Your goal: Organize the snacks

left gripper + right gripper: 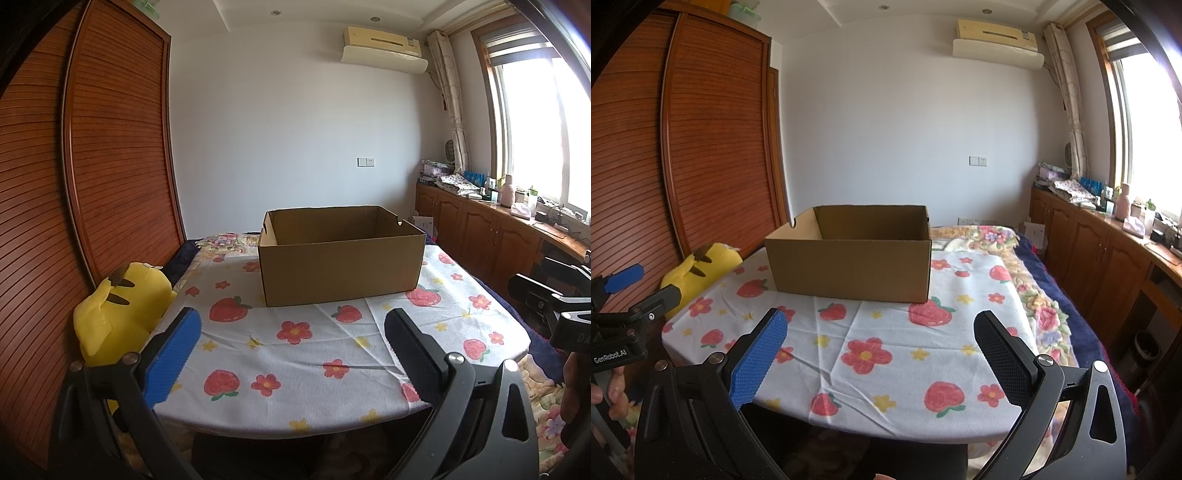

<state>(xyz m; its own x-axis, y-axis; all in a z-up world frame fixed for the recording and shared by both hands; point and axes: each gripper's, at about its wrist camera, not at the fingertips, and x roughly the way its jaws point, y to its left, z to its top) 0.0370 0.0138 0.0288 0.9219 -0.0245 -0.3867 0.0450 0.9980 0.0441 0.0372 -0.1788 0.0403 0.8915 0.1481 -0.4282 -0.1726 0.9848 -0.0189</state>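
I hold both claws up in front of the table point(295, 387). My left claw point(293, 354) has its two pads wide apart, and nothing is between them. My right claw point(881, 354) is the same: pads wide apart, nothing held.

The box point(341, 269) sits on the far half of the table, on the cloth point(886, 354) with red strawberries and flowers. It is open at the top. From here I cannot see the bottom of the inside, so I cannot tell if anything is in it. The box looks like the place where the snacks should go.

I do not see any snacks in these two views. None lie on the cloth near me. So I think the job is just starting, and the first step is to find the snacks.

A yellow plush toy point(122, 314) sits off the left edge of the table, beside the brown wardrobe point(110, 147). It is not a snack, so I should leave it alone.

To do this step well, I think I should turn the claws slowly and look around until the snacks show up. When I pick one, I should close the pads softly, because bags can pop or crush. I should lift it over the near wall of the box and not bump it, since a light box may slide.
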